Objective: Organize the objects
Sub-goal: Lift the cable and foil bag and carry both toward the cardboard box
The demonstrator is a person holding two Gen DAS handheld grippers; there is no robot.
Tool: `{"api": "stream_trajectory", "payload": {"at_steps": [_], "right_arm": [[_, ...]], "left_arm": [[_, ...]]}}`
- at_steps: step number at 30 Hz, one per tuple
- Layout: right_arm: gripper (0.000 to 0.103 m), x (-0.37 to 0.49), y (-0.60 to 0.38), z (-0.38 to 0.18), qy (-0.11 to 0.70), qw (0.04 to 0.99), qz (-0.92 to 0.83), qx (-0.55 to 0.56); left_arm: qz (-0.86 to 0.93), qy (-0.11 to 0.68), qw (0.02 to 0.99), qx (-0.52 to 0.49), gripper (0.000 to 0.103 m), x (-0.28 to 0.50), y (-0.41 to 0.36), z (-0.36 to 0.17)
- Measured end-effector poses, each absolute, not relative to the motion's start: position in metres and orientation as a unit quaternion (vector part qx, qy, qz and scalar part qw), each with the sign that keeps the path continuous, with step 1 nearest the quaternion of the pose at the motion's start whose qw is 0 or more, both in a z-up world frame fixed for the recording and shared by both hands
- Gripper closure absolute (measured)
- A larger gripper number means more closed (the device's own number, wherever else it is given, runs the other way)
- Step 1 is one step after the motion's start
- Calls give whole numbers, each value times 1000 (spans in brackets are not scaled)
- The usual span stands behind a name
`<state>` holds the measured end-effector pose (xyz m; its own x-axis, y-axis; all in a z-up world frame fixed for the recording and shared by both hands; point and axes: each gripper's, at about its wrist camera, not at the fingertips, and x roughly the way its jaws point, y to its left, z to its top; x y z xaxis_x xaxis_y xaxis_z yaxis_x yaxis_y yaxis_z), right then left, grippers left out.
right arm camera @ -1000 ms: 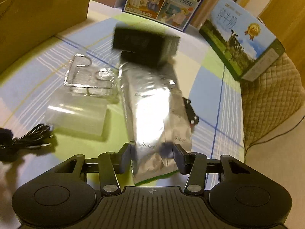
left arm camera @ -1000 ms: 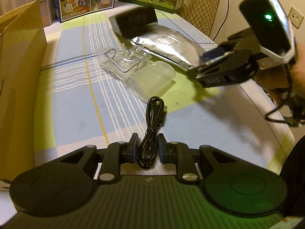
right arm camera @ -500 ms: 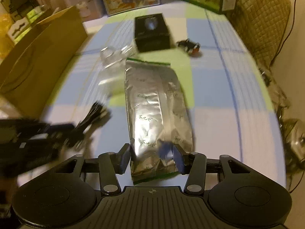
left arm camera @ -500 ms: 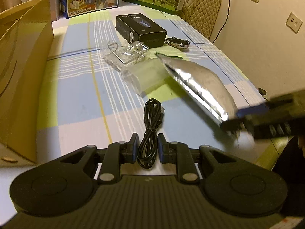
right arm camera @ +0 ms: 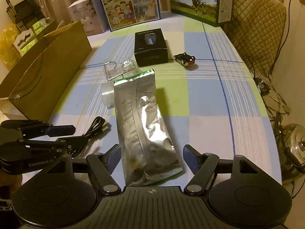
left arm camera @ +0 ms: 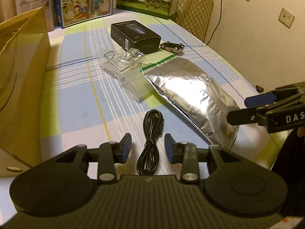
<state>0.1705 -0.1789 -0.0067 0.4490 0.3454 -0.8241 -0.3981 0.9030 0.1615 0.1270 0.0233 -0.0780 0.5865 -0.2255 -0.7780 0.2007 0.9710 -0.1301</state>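
- Two grippers on the job and neither has hold of anything: the left gripper has its jaws apart either side of the black cable, and the right gripper is spread wide around the near end of the silver foil pouch
- Progress-wise I'd say barely begun, if at all: everything I can see sits loose on the checked tablecloth, and I can't tell if anything is inside the cardboard box since its inside isn't visible
- Left to sort, as far as the views show: cable, pouch, the clear plastic packaging, the black product box and the little toy car
- Pouch lies flat, lengthways down the middle of the table, green-edged end pointing at the black box, and it's overlapping the clear plastic on that side
- Cable is bundled and just left of the pouch, not touching it from what I can see
- Cardboard box stands open along the left edge, which I'm guessing is where it all goes
- In the way: the two grippers are close together at the near edge, so they could bump if both go at once
- Back of the table has milk cartons and a white box standing upright; padded chair on the right, well clear
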Motion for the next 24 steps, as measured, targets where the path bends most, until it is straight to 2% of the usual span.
{"api": "stream_trajectory", "payload": {"at_steps": [7,9,10,17,24], "right_arm": [[34,174,-178,-15,472,851,228,-30],[34,177,-176,-16,470,851,232,-34],[34,179,-174,-17,469,851,235,-36],[34,196,-153,-22,455,850,255,-74],[34,207,-124,-47,473,826,266,-149]], "left_arm": [[-132,454,881,13,73,140,16,-92],[-131,454,881,16,82,141,15,-94],[-129,455,881,16,91,142,15,-94],[-103,458,882,-32,91,138,30,-85],[-92,454,885,-50,91,132,37,-78]]}}
